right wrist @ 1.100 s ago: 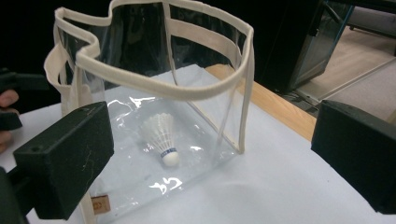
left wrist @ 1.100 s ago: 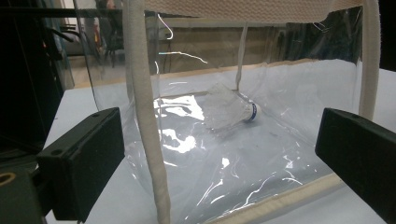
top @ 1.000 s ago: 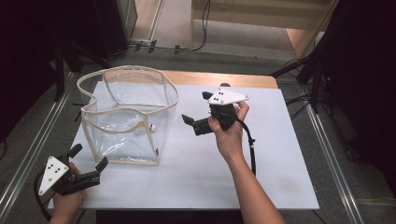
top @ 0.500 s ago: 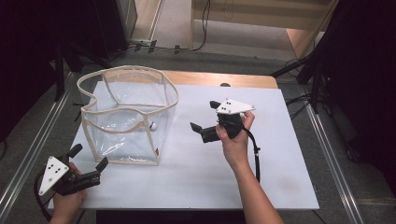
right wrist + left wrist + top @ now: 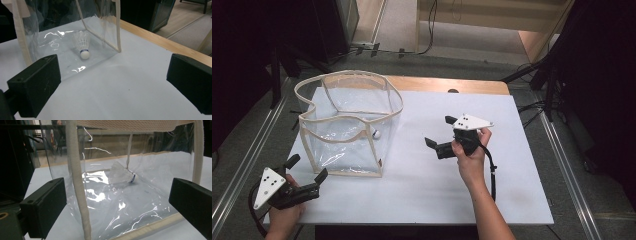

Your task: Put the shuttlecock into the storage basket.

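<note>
High view: the left gripper [image 5: 307,170] rests wide open and empty at the white worktop's [image 5: 422,195] near-left corner; the clear plastic, cream-trimmed bag [image 5: 347,125] holds a white feathered shuttlecock [image 5: 375,134]; the right gripper [image 5: 438,132], open and empty, hovers mid-worktop.

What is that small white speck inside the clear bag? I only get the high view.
Observer: A shuttlecock, lying on its side on the floor of the bag; the right gripper view shows its feather skirt.
Operator: Any markings on it?
Observer: A blue band circles its white cork.
Operator: Which way does the cork point?
Observer: Towards the right gripper, whose jaws stand open with nothing between.
</note>
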Demonstrator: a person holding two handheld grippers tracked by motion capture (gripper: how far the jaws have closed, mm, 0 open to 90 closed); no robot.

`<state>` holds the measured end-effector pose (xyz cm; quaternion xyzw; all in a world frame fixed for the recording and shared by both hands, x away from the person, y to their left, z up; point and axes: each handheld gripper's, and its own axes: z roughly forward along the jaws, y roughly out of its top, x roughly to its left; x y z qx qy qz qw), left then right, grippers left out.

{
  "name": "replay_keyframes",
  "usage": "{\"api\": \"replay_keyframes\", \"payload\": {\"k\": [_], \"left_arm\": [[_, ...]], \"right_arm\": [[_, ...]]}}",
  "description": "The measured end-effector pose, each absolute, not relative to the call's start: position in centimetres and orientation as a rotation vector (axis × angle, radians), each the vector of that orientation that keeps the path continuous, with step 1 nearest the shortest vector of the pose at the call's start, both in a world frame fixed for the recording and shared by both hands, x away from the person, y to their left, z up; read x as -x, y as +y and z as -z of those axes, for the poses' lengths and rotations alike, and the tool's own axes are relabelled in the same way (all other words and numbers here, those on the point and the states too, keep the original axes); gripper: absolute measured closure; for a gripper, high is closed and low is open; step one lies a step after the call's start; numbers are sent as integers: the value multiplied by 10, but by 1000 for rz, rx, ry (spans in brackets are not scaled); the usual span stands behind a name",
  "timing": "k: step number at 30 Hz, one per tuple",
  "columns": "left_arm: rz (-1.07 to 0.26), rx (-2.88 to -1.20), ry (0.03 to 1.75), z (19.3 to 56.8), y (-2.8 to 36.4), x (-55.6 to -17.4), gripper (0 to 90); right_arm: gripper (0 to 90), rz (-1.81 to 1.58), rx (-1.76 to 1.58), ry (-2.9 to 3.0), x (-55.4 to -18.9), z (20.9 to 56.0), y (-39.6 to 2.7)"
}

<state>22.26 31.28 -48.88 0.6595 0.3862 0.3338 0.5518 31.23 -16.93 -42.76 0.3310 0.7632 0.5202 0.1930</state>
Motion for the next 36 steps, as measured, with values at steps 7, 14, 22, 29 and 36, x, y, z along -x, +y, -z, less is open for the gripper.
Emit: {"api": "replay_keyframes", "payload": {"k": [7,14,22,29,36], "left_arm": [[-791,-1559,913,489,313,-223,21],[-791,-1559,913,489,313,-223,21],[-790,-1560,914,489,313,-223,21],[-791,-1559,915,489,313,-223,21],[-790,-1556,918,489,313,-223,21]], "right_arm": [[0,-1464,-949,2131,-308,435,-179],[0,-1459,-971,2122,-303,442,-188],[0,-1450,-995,2110,-299,450,-199],[0,-1440,-1013,2101,-295,453,-208],[0,-1431,-1033,2087,-291,455,-216]]}}
